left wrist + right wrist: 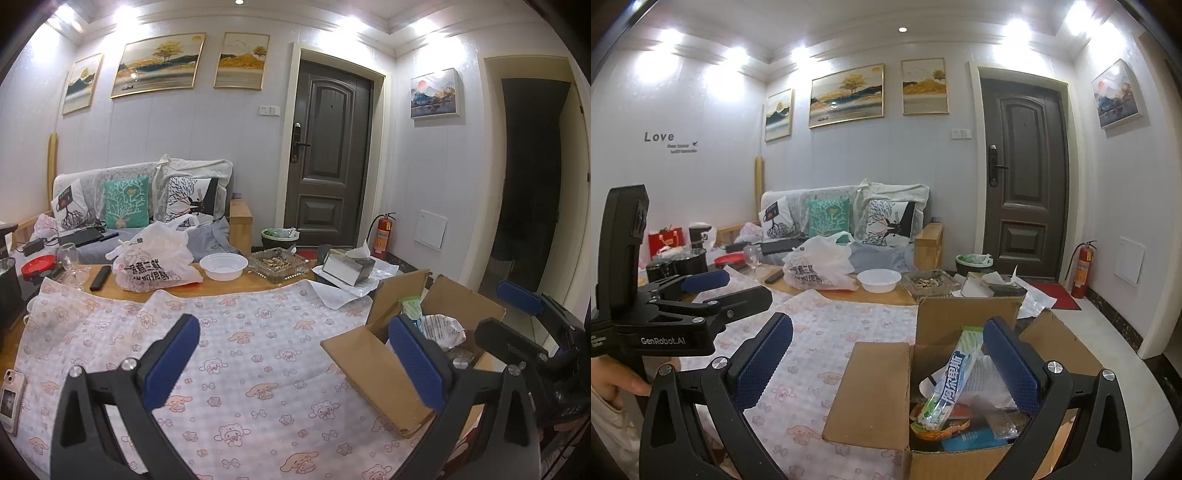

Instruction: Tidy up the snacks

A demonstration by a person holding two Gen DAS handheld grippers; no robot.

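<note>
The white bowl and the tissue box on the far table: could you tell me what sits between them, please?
A glass ashtray full of butts sits between the white bowl and the tissue box; both wrist views show it.

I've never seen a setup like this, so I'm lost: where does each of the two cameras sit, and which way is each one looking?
Left wrist: sits on the left tongs, looking across the patterned cloth toward the sofa and door; its blue fingers show, open, with the right tongs at the right edge.
Right wrist: sits on the right tongs, looking down over the cardboard box of snacks; the left tongs and a hand show at left.
Shared: the box, cloth, white bowl and door.
</note>
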